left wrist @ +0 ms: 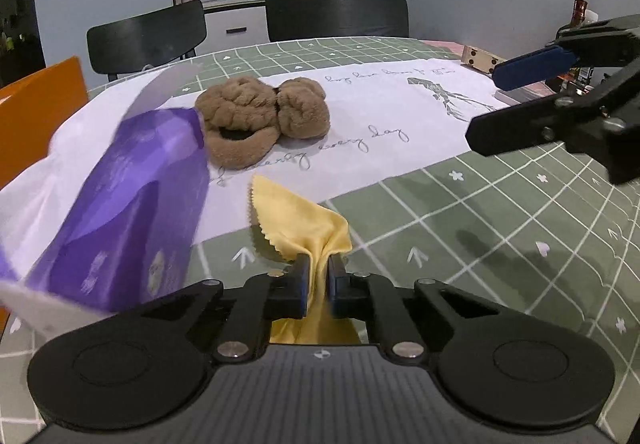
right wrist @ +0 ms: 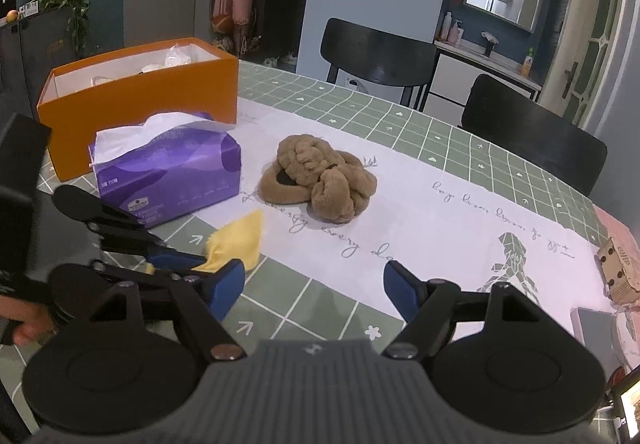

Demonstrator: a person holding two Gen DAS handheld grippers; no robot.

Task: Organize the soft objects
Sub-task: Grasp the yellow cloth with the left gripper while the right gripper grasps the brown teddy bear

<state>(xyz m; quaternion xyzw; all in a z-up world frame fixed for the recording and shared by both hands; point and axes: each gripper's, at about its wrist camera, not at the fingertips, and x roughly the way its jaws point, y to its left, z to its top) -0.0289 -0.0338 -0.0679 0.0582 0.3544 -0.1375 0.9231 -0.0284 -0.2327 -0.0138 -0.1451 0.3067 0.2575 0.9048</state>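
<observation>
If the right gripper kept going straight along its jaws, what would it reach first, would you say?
Most likely the brown plush toy: the right gripper is open and points over bare tablecloth toward it. Depth is uncertain.

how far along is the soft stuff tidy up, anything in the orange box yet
Early on. The orange box holds some whitish items, too unclear to name. In hand: the left gripper is shut on the yellow cloth, just above the table. Left: the brown plush slippers and the purple tissue pack sit on the table. The right gripper is open and holds nothing.
</observation>
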